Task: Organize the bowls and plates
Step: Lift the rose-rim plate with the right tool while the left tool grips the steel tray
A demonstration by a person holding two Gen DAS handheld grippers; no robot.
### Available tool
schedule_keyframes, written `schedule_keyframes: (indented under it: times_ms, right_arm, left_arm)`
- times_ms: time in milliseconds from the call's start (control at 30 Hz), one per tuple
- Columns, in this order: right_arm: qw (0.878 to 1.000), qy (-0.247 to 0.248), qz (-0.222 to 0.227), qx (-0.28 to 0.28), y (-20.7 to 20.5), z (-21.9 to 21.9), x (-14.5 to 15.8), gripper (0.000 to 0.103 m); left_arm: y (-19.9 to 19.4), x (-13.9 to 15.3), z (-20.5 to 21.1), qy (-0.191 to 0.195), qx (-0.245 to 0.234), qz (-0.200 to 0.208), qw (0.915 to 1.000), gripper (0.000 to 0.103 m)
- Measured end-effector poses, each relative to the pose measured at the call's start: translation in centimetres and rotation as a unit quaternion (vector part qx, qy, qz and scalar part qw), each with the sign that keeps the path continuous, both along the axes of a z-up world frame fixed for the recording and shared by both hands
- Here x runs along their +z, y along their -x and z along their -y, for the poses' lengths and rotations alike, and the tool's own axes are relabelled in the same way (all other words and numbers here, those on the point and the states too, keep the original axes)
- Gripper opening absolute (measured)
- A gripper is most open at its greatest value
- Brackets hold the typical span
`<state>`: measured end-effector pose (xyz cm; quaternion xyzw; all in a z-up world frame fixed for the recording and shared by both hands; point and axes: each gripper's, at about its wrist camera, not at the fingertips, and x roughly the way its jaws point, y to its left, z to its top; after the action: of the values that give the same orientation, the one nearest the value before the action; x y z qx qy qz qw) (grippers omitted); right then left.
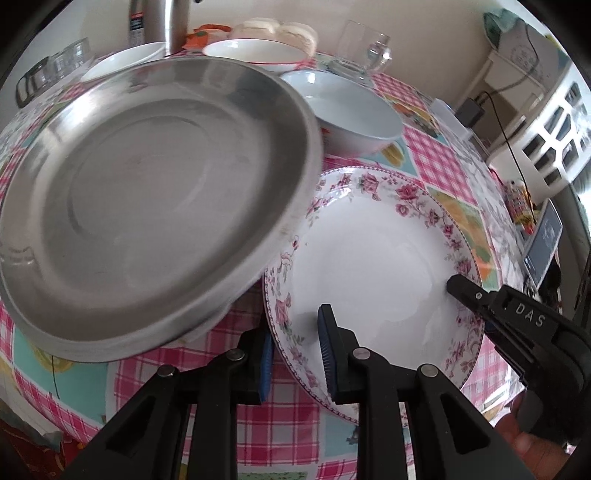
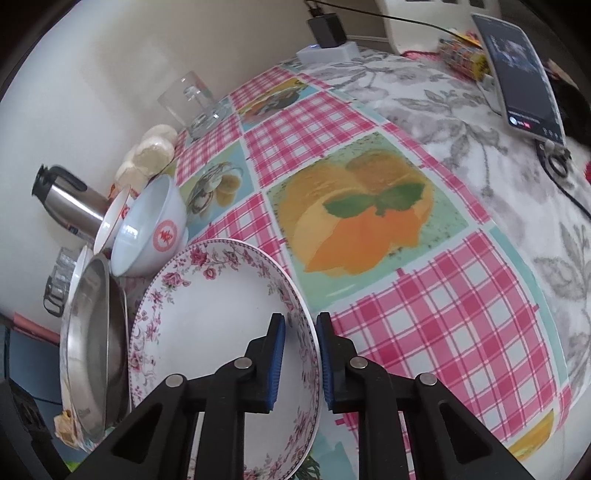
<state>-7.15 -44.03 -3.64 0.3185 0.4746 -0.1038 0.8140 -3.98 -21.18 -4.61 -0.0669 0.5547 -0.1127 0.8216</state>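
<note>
A white plate with a pink floral rim (image 1: pixel 369 258) (image 2: pixel 207 314) lies on the checked tablecloth, held from two sides. My left gripper (image 1: pixel 295 343) is shut on its near-left rim, one pad inside and one outside. My right gripper (image 2: pixel 301 332) is shut on the opposite rim and also shows in the left wrist view (image 1: pixel 472 306). To the plate's left a steel plate (image 1: pixel 147 192) (image 2: pixel 96 350) sits on a white plate, overlapping the floral rim. A pale blue bowl (image 1: pixel 351 107) (image 2: pixel 147 229) stands just behind. Two white bowls (image 1: pixel 255 51) stand further back.
A drinking glass (image 1: pixel 365 48) (image 2: pixel 192 103), a steel flask (image 2: pixel 70 203) and round buns (image 2: pixel 151 155) line the wall side. A phone (image 2: pixel 517 74), a charger (image 2: pixel 327 29) and cables lie on the grey floral cloth to the right. Bare tablecloth (image 2: pixel 406 295) spreads right of the plate.
</note>
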Motion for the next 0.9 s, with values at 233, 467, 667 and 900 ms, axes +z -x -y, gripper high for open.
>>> schedule_keyframes:
  times_ms: [233,467,667,900]
  right_arm:
    - [1.000,-0.011,0.007,-0.022,1.0,1.5,-0.2,0.019]
    - [1.000,-0.006,0.006,-0.016,1.2,1.2,0.1,0.021]
    - [1.000,-0.001,0.020,-0.018,2.1,1.4,0.9,0.021]
    - [0.999,-0.001,0.034,-0.020,2.5,1.5,1.6,0.021]
  left_arm:
    - [0.3,0.2,1.3,-0.001,-0.036,0.000,0.9993,0.024]
    - [0.1,0.2,1.1,0.005,-0.040,-0.003,0.9992,0.022]
    - [0.1,0.9,1.1,0.015,-0.049,0.010,0.9986,0.021]
    - [-0.1,1.5,0.9,0.023,-0.059,0.017,0.9979,0.021]
